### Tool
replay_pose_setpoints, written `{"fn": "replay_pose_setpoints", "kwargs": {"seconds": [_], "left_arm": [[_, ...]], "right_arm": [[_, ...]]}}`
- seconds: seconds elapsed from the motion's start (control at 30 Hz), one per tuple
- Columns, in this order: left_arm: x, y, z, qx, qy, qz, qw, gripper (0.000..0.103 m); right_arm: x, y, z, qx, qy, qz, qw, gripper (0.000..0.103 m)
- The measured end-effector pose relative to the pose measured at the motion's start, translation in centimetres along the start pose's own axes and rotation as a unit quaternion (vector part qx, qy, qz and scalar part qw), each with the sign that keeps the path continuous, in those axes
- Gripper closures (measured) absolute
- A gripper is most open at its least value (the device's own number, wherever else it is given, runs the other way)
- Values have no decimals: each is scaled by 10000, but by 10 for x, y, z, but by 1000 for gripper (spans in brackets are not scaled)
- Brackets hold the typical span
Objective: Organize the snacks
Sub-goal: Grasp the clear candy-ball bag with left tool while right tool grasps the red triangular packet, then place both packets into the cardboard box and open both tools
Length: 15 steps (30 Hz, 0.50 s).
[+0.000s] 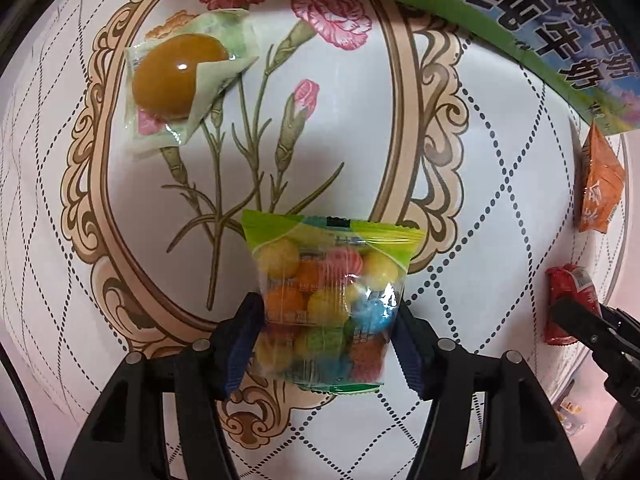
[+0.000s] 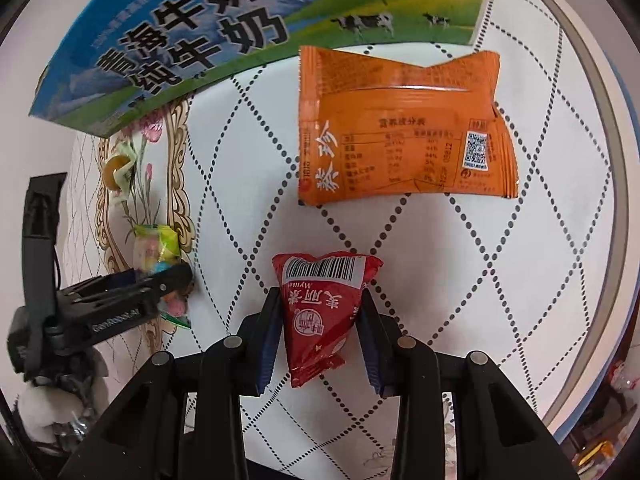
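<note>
On the tablecloth (image 1: 500,208), the left gripper (image 1: 326,320) is gripping a candy bag (image 1: 326,304) while the right gripper (image 2: 322,320) is pinching a red packet (image 2: 320,312).

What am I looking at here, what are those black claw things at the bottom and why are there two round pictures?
There is no robot. A person holds a two-finger hand tool in each hand, and a wide-angle camera on each tool looks forward along its fingers, which gives the round, bent look.

The left tool's view shows the left gripper closed around a clear bag of coloured candy balls. The right tool's view shows the right gripper pinching a small red snack packet with a barcode.

Everything sits on a white tablecloth printed with flowers and dotted diamonds. Still lying on it are an orange foil snack packet and a brown egg in a pale green wrapper. At the far side is a blue and green milk carton box.
</note>
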<state>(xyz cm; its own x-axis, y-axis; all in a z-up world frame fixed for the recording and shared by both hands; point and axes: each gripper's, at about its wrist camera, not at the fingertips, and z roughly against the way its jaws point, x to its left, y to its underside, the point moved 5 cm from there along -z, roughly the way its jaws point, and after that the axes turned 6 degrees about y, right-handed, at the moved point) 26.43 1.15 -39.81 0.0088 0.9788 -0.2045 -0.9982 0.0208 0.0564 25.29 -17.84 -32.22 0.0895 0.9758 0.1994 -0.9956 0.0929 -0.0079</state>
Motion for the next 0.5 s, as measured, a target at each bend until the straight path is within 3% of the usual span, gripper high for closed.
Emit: {"fn": "replay_pose_setpoints", "kwargs": {"seconds": [0.1,0.2,0.5], "left_arm": [[-16,-9,4,-89,3,67,9999,43],[-7,-6,21,-214,32,147,9997,54],[-49,8,77,-576,505,-62,9970,54]], "right_arm": [[4,-1,-1,-51,-20,-3,10000,64],[4,0,8,-214,-14,100,9997,65],[11,-7,73,-799,-491,166,9955,65]]}}
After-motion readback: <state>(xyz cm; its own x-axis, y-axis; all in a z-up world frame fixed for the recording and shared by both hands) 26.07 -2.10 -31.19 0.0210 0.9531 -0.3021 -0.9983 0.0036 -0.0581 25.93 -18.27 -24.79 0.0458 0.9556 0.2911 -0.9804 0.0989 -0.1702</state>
